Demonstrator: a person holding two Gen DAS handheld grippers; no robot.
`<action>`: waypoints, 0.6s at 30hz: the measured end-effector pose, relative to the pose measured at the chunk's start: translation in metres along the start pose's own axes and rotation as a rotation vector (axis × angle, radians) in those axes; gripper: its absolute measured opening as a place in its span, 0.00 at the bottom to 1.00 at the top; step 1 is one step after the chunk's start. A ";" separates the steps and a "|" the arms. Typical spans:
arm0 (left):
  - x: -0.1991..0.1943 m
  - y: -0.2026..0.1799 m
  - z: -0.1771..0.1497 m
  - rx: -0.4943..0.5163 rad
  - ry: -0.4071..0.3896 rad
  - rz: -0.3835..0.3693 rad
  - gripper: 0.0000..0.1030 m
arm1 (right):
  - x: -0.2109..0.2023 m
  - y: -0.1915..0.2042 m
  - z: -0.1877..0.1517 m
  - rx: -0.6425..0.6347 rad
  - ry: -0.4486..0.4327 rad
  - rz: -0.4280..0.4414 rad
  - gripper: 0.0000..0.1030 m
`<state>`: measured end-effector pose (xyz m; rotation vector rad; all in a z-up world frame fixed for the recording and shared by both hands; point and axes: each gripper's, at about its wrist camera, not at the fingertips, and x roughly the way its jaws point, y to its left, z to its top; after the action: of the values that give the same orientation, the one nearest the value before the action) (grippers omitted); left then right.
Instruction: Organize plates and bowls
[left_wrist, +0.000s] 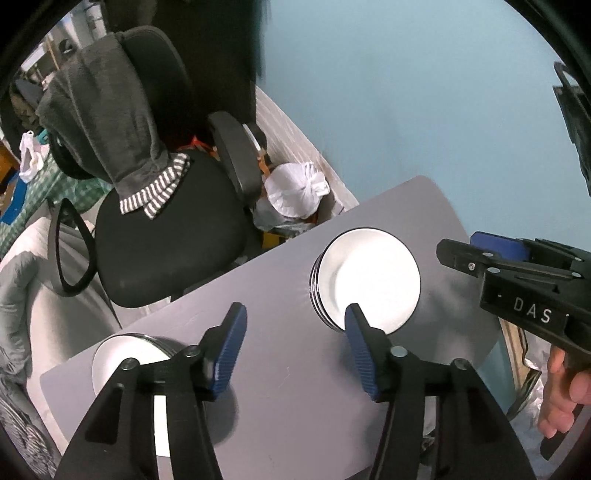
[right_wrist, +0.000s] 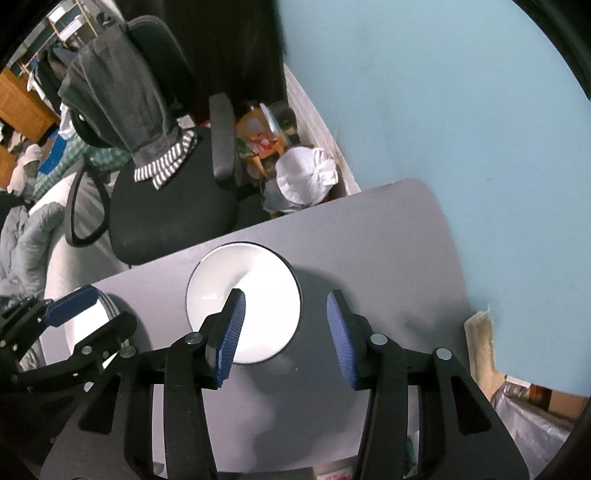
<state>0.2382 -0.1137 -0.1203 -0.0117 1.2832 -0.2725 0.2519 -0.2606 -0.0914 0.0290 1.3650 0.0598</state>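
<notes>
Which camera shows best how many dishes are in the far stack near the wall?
The left wrist view: it catches the far stack from the side, so several layered rims show on its left edge. The right wrist view looks down on it, showing mainly the white top dish, partly behind a gripper finger.

Near plate stack (left_wrist: 122, 354) partly behind left tool (left_wrist: 295, 350)
</notes>
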 end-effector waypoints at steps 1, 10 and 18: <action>-0.004 0.001 -0.002 -0.001 -0.009 0.002 0.56 | -0.001 0.001 0.000 0.000 -0.004 -0.001 0.45; -0.038 0.005 -0.018 -0.012 -0.073 -0.006 0.60 | -0.031 0.010 -0.016 0.006 -0.062 -0.002 0.56; -0.064 0.010 -0.039 -0.042 -0.116 -0.018 0.62 | -0.057 0.019 -0.034 0.009 -0.114 0.003 0.56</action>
<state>0.1871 -0.0857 -0.0725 -0.0740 1.1739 -0.2570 0.2065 -0.2459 -0.0415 0.0414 1.2517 0.0543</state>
